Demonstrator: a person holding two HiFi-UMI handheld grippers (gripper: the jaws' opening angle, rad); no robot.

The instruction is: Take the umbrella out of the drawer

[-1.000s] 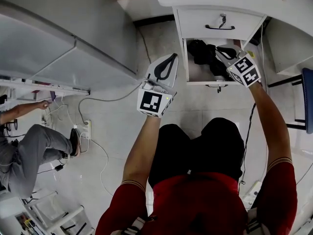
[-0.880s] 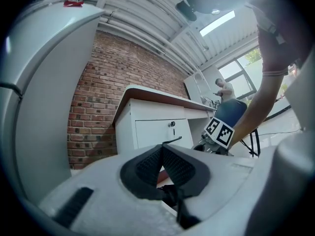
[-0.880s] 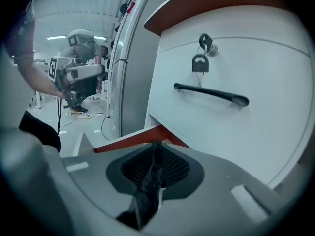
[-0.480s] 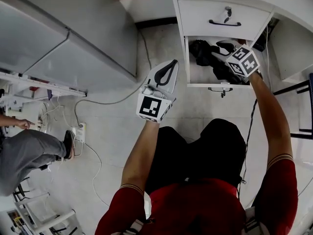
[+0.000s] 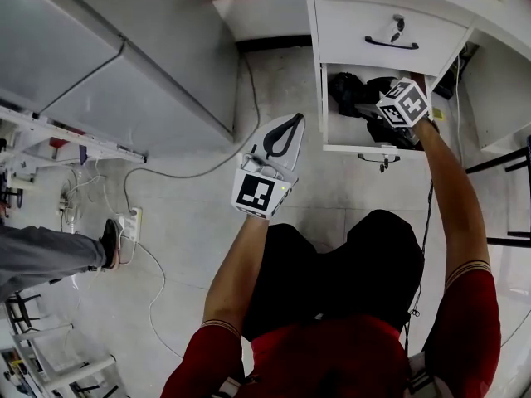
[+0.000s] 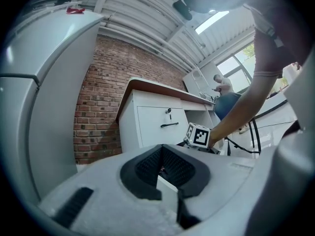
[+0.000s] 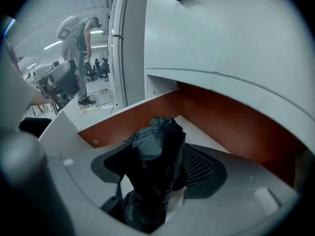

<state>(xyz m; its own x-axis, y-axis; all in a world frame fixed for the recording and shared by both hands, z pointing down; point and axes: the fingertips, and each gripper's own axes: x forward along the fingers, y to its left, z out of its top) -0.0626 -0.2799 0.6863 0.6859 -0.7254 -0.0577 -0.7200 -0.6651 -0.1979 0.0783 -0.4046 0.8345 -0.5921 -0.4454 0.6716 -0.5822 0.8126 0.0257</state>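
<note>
A black folded umbrella [image 5: 347, 89] lies in the open lower drawer [image 5: 371, 148] of a white desk. My right gripper [image 5: 369, 104] reaches down into that drawer. In the right gripper view the umbrella [image 7: 158, 132] stands between the jaws of the right gripper [image 7: 162, 157], which have just been opening; the pads do not clamp it. The drawer's red-brown inner wall [image 7: 236, 127] runs behind. My left gripper [image 5: 292, 124] hangs over the floor left of the drawer, its tips together and nothing in it. In its own view the left gripper [image 6: 165, 168] points level at the desk.
The upper drawer [image 5: 390, 31] above is closed, with a black handle. A tall grey cabinet [image 5: 124, 56] stands at the left. Cables and a power strip [image 5: 131, 222] lie on the floor, next to another person's leg [image 5: 50, 251]. A black chair frame [image 5: 510, 166] is at the right.
My right gripper has sunk into the drawer down onto the umbrella, and its jaws have spread. The left gripper has dropped a little. The person at the left has shifted partly out of view.
</note>
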